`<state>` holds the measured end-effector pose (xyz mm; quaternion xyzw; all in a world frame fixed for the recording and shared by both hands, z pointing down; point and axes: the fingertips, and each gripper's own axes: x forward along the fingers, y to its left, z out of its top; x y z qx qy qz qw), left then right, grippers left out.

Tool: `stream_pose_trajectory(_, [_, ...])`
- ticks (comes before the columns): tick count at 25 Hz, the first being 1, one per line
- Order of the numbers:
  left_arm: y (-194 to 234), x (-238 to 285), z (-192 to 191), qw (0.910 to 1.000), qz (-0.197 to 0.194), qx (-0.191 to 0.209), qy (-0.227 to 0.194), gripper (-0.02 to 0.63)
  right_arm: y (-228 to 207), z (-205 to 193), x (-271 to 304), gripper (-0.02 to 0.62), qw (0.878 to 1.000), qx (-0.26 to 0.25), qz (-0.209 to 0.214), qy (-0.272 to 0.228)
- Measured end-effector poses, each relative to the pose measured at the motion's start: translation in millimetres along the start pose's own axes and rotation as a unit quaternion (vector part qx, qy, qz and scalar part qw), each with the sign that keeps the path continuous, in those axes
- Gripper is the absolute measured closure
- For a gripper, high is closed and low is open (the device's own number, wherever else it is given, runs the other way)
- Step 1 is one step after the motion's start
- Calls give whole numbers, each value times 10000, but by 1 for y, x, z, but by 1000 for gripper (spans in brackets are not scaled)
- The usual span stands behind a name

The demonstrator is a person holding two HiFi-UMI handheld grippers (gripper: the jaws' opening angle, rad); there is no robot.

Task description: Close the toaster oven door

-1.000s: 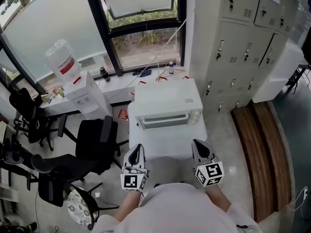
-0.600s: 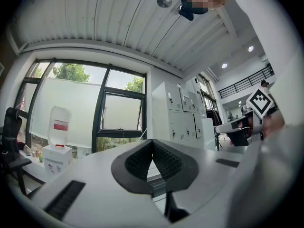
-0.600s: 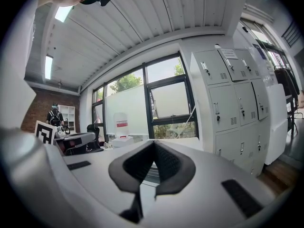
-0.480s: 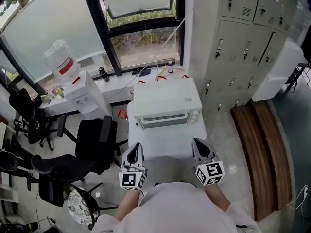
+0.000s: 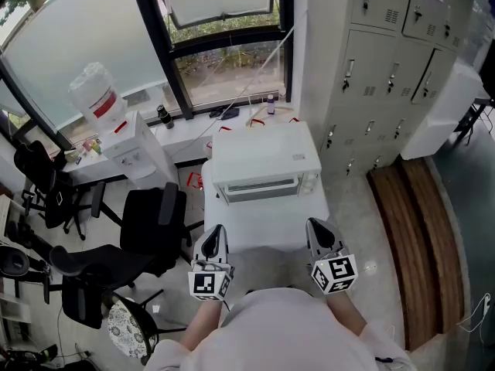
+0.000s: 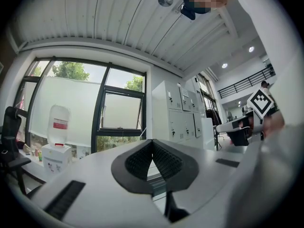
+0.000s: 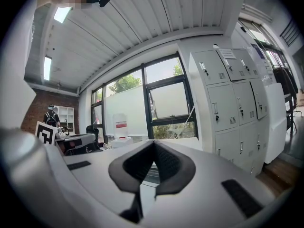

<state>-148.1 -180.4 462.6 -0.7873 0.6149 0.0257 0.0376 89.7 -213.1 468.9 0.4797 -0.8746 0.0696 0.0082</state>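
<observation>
A white toaster oven [image 5: 265,161] stands at the far end of a small white table [image 5: 263,226]. Its front face [image 5: 261,188] points toward me and looks upright, with no door flap lying out over the table. My left gripper [image 5: 214,240] and right gripper [image 5: 318,233] hover side by side at the table's near edge, well short of the oven. In the left gripper view the left gripper's [image 6: 152,142] pads meet at the tip with nothing between them. The right gripper [image 7: 153,143] looks the same in its own view.
Black office chairs [image 5: 151,222] crowd the floor to the left. A water dispenser [image 5: 116,134] stands by the window, and small bottles [image 5: 165,117] sit on the sill behind the oven. Grey lockers [image 5: 387,76] line the right. A wooden floor strip [image 5: 421,238] runs alongside them.
Both grippers stay at the table's near edge, and only the head view has shifted slightly.
</observation>
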Motion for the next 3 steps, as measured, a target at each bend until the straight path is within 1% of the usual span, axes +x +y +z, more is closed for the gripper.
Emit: stream_pose_trajectory(3, [-2,0,0,10000,-27,-15,27,586,0,0,-1,591,10000,11,-13,-13])
